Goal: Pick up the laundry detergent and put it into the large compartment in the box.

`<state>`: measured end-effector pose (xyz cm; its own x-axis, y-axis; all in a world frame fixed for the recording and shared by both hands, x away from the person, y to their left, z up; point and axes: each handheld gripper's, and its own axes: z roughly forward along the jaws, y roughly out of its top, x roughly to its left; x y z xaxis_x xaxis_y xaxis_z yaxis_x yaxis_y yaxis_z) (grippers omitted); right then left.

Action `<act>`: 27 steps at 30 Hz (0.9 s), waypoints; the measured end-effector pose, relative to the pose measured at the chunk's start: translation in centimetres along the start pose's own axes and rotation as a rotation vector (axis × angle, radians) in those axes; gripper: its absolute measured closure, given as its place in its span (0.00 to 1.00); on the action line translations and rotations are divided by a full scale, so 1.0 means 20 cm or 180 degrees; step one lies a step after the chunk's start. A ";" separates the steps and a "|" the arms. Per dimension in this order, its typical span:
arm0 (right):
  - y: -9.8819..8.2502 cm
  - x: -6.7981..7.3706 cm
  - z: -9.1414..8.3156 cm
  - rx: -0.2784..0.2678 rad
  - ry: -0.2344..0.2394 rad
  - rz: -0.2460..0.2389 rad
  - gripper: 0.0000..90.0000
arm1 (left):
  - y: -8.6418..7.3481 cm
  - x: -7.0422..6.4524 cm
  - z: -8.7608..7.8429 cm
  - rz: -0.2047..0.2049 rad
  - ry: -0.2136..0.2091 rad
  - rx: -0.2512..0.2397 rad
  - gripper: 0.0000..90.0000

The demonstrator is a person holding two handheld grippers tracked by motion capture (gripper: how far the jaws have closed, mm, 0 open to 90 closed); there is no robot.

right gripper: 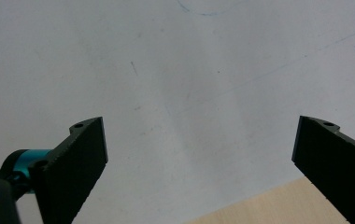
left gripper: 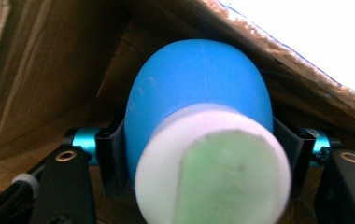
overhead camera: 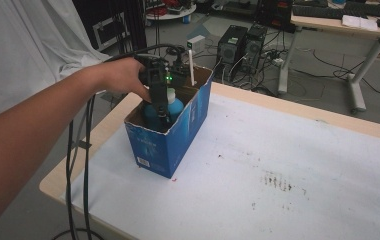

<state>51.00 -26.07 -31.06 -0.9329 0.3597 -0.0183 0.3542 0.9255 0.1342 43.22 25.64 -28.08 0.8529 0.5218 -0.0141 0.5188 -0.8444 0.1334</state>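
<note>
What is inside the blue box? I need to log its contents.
A blue bottle with a white cap, gripped by the left gripper, and a white stick. The blue box walls hide its floor.

floor [overhead camera: 323, 80]: grey, strewn with cables | table [overhead camera: 298, 150]: pale wood rim, white stained top | desk [overhead camera: 323, 22]: far right, white legs (keyboard on it) | computer towers [overhead camera: 240, 45]: two, black, on floor | white sheet [overhead camera: 23, 45]: hanging at left

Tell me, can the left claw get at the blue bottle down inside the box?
Yes, it looks so. The left claw has reached in through the open top of the box, and its jaws sit on both sides of the blue bottle.
</note>
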 end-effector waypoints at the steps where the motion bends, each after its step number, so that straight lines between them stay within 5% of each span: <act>1: 0.00 0.00 0.00 0.0001 0.0000 -0.0002 0.03 | -0.01 0.00 0.00 -0.0023 0.0008 -0.0022 0.38; 15: 0.01 0.02 -0.01 -0.0006 -0.0006 -0.0020 0.03 | -0.05 0.00 -0.08 -0.0130 0.0034 -0.0179 0.29; 27: 0.01 0.04 -0.03 -0.0045 -0.0022 -0.0025 0.03 | -0.07 -0.05 -0.25 -0.0107 0.0188 -0.0381 0.29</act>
<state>50.27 -25.75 -30.45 -0.9351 0.3534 -0.0263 0.3460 0.9265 0.1479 41.24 26.91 -23.32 0.8285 0.5587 0.0374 0.5333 -0.8078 0.2510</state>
